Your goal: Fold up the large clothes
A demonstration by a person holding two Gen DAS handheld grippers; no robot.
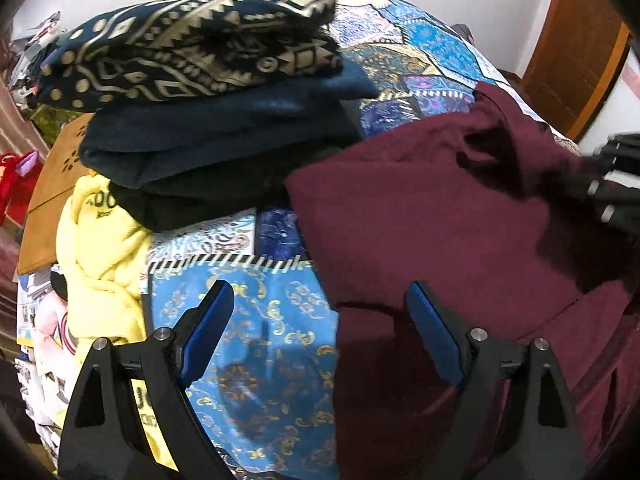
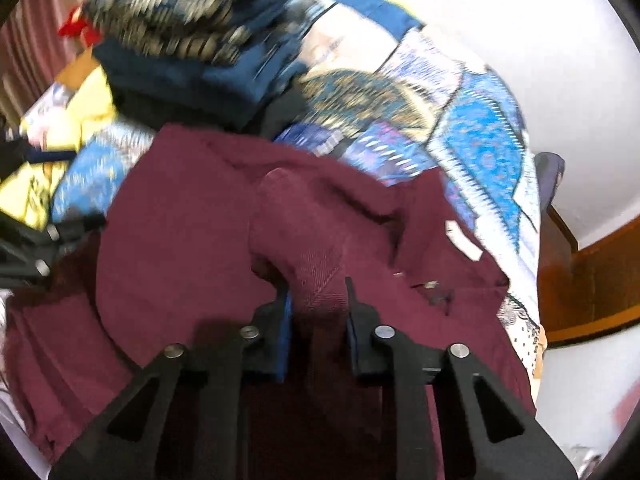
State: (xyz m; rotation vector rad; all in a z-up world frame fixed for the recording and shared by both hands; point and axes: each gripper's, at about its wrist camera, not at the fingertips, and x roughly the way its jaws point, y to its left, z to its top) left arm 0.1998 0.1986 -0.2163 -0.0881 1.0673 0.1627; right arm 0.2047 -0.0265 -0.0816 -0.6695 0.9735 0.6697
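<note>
The right hand-held gripper (image 2: 318,300) is clenched on a raised fold of the maroon garment (image 2: 192,220), which lies rumpled on the patterned bedspread (image 2: 488,148) and fills the near part of that view. The left hand-held gripper (image 1: 320,312) hangs released over the bedspread, the garment's edge by its right finger (image 1: 432,328) and nothing between the jaws. Farther off, at 11 o'clock in the left view, sits a stack of folded clothes (image 1: 208,92), a yellow garment (image 1: 100,264) at 9 o'clock.
</note>
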